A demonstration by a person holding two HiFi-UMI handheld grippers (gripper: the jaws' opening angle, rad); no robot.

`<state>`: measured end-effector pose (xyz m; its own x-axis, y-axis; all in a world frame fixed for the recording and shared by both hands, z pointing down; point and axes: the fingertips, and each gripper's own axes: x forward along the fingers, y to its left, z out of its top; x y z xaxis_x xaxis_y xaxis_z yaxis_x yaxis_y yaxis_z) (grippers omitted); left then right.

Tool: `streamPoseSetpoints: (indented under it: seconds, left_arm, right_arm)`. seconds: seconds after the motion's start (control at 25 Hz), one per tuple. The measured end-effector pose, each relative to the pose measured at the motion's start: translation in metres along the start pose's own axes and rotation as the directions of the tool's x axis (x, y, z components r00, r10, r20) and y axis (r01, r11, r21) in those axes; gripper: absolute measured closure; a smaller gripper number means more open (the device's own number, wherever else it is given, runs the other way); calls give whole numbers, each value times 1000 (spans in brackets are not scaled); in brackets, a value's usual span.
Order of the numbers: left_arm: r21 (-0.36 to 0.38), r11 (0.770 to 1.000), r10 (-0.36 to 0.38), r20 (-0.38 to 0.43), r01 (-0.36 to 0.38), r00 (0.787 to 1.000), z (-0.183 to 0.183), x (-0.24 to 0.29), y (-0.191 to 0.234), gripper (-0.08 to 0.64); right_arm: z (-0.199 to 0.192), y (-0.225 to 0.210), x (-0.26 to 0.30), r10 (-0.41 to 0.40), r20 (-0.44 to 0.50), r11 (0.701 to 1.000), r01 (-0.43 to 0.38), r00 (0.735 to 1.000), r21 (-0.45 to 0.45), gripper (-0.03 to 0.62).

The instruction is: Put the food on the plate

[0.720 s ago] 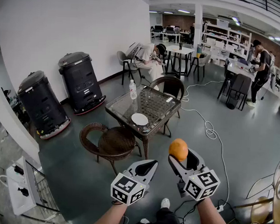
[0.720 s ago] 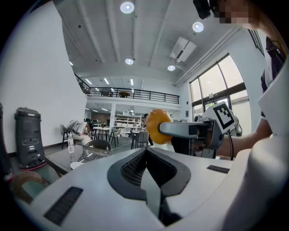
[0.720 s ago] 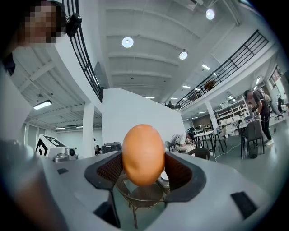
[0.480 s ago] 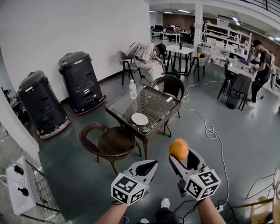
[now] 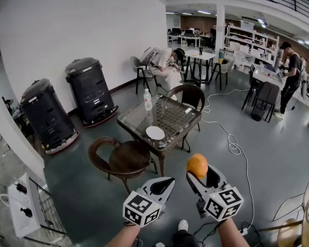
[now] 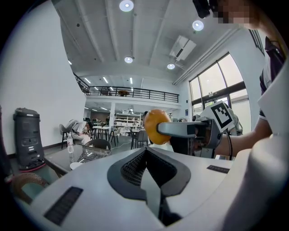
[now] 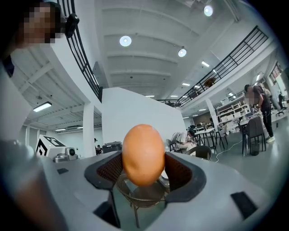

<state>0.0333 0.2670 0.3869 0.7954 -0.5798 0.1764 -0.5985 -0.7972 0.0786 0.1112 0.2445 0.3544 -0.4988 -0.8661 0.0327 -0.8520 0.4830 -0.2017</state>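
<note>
1. The dark ribbed pads [image 7: 179, 172] of the right gripper [image 7: 143, 175] clamp an orange [image 7: 143, 151] from both sides. The jaws are spread wide around the fruit, and its top stands above them.
2. The left gripper [image 6: 145, 155] has its jaws pressed together with nothing between them, so it carries nothing.
3. In the head view both grippers sit at the lower centre of the frame, side by side and near each other. The orange is held out over the grey floor [image 5: 277, 152].
4. The plate [image 5: 155, 132], white and bare, lies near the front edge of the glass-topped wicker table [image 5: 178, 119] in the middle of the frame, well apart from the orange.
   - A water bottle [image 5: 147, 100] stands at the table's upper-left corner.
   - A wicker chair [image 5: 123, 157] stands just below and left of the table in the frame, on the near side.
5. As far as the pictures show, the pickup is done: the food is in the right gripper's hold and off any surface. The carry and the placing appear to be left. The orange has to be brought across the floor to the table, lowered onto the plate and let go. Being round, it would likely roll if let go above the plate or near its rim.
</note>
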Motion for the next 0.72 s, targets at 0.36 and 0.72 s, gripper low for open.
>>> streamPoseSetpoints:
  seconds: [0.36, 0.72]
  left_arm:
    - [-1, 1000, 5, -1, -5, 1000, -1, 21, 19, 551]
    - [-13, 1000, 25, -3, -25, 1000, 5, 64, 48, 551]
  right_arm:
    - [1, -23, 21, -1, 4, 1000, 1, 1000, 7, 293]
    - [8, -65, 55, 11, -6, 1000, -11, 1000, 3, 293]
